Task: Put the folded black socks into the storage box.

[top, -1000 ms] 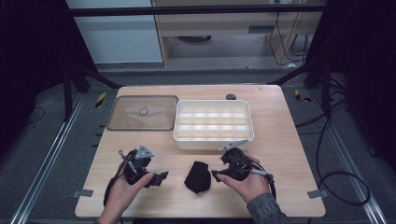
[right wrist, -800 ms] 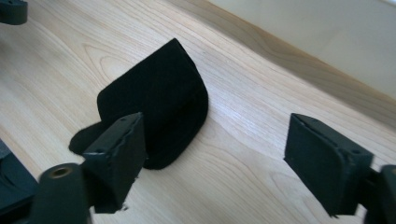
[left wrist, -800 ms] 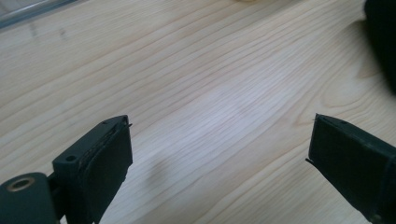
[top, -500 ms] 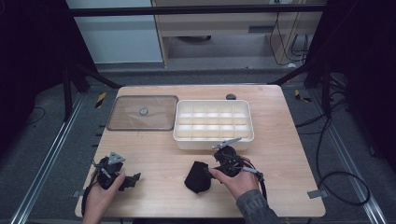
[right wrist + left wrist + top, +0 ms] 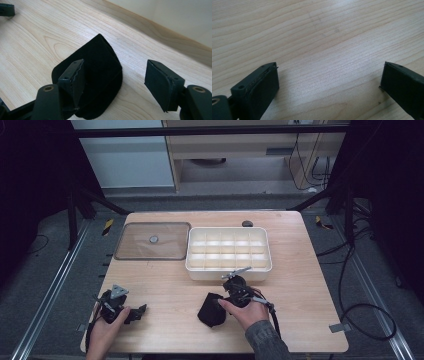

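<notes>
Black folded cloth (image 5: 211, 310) lies near the table's (image 5: 310, 285) front edge in the high view, my right gripper (image 5: 231, 292) just beside it, my left gripper (image 5: 131, 312) well apart. Left gripper view: my jaws gape wide over bare wood, having just opened further. Right gripper view: jaws, having just closed somewhat, stand open, straddling the cloth's (image 5: 100, 75) edge without pinching it.

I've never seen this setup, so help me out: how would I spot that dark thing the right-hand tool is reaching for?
Start at the white divided tray on the wooden table. Just in front of it, nearer the person, lies a black cloth pouch beside the right gripper. It is the one soft, folded, matte black item there.
</notes>
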The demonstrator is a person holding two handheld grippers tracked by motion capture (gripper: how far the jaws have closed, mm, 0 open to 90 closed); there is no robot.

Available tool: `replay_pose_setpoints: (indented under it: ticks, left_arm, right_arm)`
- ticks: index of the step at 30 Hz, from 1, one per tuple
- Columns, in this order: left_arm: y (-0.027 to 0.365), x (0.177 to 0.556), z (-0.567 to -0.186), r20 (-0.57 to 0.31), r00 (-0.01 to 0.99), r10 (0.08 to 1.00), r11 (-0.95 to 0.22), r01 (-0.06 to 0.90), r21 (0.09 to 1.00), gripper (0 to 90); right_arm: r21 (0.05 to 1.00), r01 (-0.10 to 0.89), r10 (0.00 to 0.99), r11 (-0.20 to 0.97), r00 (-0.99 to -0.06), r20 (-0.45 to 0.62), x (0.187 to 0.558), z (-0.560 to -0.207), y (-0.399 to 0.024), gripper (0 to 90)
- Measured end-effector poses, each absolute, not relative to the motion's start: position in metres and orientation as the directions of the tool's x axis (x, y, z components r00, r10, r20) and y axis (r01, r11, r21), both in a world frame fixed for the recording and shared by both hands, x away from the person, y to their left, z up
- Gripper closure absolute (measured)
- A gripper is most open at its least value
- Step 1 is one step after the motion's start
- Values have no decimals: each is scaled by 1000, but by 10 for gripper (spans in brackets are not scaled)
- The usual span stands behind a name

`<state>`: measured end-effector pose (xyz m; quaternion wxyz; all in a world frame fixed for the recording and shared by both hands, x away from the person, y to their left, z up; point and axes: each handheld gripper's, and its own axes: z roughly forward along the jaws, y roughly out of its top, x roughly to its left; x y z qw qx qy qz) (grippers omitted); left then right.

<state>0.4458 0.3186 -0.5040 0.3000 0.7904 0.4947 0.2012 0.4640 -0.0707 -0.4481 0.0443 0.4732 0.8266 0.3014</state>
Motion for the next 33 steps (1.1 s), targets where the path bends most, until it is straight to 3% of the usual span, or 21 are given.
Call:
replay_pose_setpoints:
  ticks: [23,33]
  left_arm:
    - [316,445,-507,17,431,902,-321,645,694,0]
    - [316,445,-507,15,430,903,-318,641,699,0]
  right_arm:
    - [505,774,803,383,-549,233,457,-465,-60,331]
    - [501,801,799,328,-518,306,452,-477,-62,352]
